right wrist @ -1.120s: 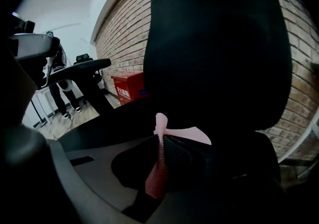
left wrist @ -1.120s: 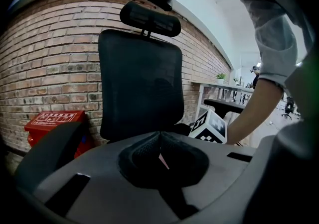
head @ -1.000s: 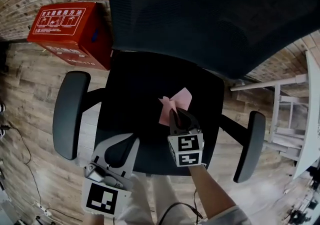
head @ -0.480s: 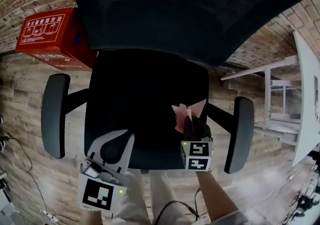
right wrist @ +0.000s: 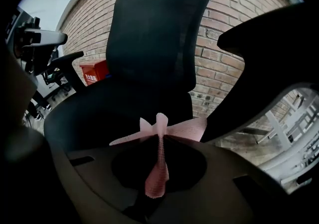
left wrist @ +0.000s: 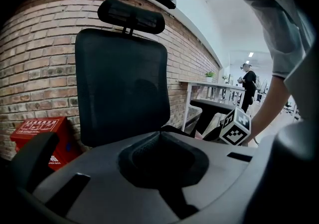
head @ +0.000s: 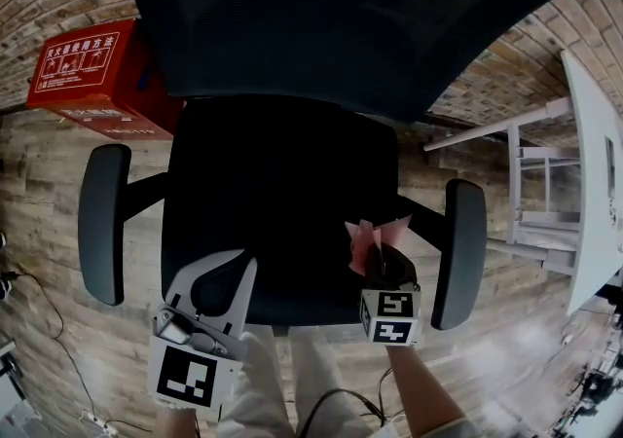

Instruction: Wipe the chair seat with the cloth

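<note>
Pinching cloth (head: 378, 232), right tongs (head: 375, 251) at near-right edge of seat (head: 273, 193); thin grip perhaps slips under drag, armrest (head: 459, 251) close; left tongs (head: 249, 268) pressed together, empty.

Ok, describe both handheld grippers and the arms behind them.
The left gripper is light grey, with broad flat jaws around an oval cut-out, and ends in a cube bearing black-and-white square markers. The right gripper looks darker, with the same cut-out and its own marker cube. The right forearm is bare; a pale short sleeve shows above it.
</note>
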`<state>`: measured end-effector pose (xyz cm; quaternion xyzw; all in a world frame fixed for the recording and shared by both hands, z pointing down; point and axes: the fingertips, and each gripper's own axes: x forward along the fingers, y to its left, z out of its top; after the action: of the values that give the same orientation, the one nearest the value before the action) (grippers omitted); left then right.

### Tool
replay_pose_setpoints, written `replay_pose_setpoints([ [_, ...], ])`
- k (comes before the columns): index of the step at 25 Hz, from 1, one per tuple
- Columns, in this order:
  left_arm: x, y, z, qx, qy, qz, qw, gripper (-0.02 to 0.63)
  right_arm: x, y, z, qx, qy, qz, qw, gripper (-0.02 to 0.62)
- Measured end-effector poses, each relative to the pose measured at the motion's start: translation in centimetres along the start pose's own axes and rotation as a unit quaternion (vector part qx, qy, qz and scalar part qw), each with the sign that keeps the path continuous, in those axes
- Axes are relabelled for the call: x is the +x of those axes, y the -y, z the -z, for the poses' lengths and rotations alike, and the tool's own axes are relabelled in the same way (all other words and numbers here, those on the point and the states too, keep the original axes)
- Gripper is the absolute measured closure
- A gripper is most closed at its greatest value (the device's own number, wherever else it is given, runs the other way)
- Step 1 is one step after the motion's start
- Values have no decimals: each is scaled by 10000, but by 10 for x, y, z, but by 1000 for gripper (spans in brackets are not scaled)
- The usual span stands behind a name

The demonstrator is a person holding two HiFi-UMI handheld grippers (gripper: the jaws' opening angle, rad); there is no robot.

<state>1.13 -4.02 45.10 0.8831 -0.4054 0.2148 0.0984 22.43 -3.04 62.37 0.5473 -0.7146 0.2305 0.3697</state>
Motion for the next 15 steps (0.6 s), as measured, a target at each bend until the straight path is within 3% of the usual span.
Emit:
replay_pose_setpoints([
  [8, -17, -7, 6, -11, 8, -163, 9999, 588, 2, -37, -6, 20, 82, -323, 9994, 545],
  [15, -42, -19, 20, -159, -9, -438, 9989, 588, -1, -104, -12, -157, 114, -955, 9952, 545],
])
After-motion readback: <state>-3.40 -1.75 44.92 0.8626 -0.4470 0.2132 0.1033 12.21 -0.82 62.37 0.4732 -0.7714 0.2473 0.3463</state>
